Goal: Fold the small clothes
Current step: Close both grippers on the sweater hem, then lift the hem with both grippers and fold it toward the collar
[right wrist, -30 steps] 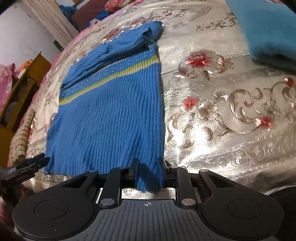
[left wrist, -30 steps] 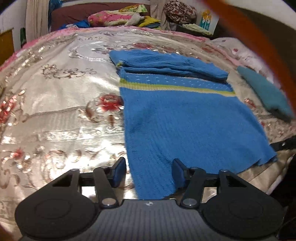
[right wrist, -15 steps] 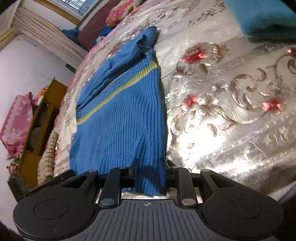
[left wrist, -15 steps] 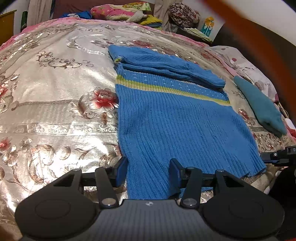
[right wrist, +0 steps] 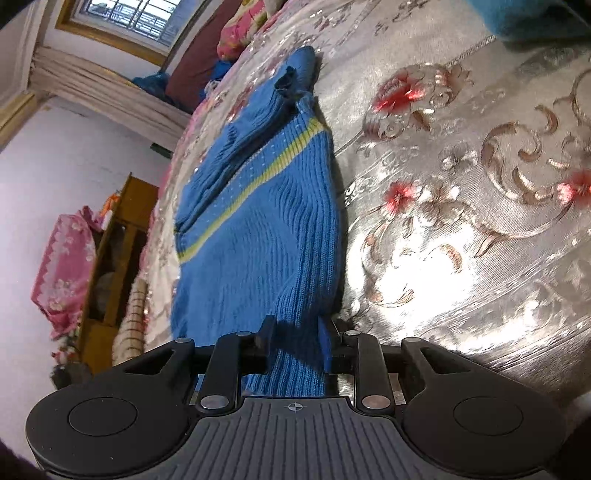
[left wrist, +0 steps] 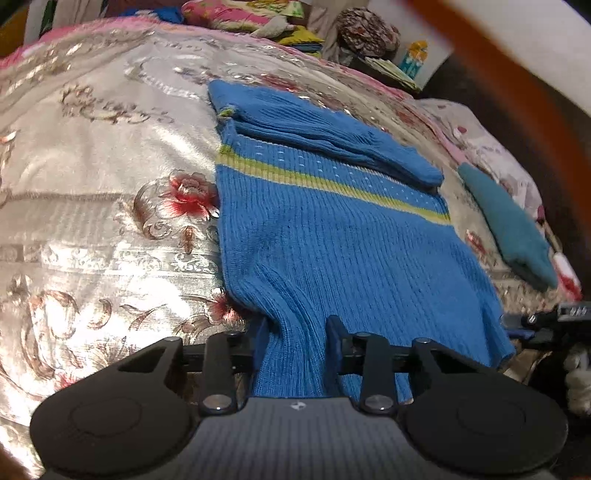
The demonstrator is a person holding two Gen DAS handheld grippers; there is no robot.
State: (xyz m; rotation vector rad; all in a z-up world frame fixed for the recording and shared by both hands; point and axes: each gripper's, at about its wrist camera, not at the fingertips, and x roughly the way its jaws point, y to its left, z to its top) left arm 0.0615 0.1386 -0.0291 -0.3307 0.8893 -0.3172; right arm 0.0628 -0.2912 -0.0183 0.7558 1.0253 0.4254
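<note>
— What did we have in front of us?

— A blue ribbed-knit sweater (left wrist: 332, 236) lay flat on the bed, its sleeves folded across the top and a yellow-green stripe with pale dots running over the chest. Under it we saw a shiny satin bedspread (left wrist: 92, 192), silvery, woven with red flowers and curling scrolls.

— And our grips?

— Our left gripper (left wrist: 295, 332) had its jaws closed on the near hem at one corner; the knit bunched into soft vertical ridges between the blue pads and rose off the bedspread there. Our right gripper (right wrist: 293, 332) had its jaws pinched on the other hem corner, the fabric pulled up into a rounded fold just ahead of them.

— Anything beside the sweater?

— A teal fuzzy garment (left wrist: 506, 221) lay folded, long and narrow, near the sweater's right edge but apart from it. At the head of the bed we saw patterned pillows (left wrist: 240, 14). In the right wrist view a wooden shelf unit (right wrist: 114, 258) stood beyond the bed with a pink floral cloth (right wrist: 62, 266) next to it.
</note>
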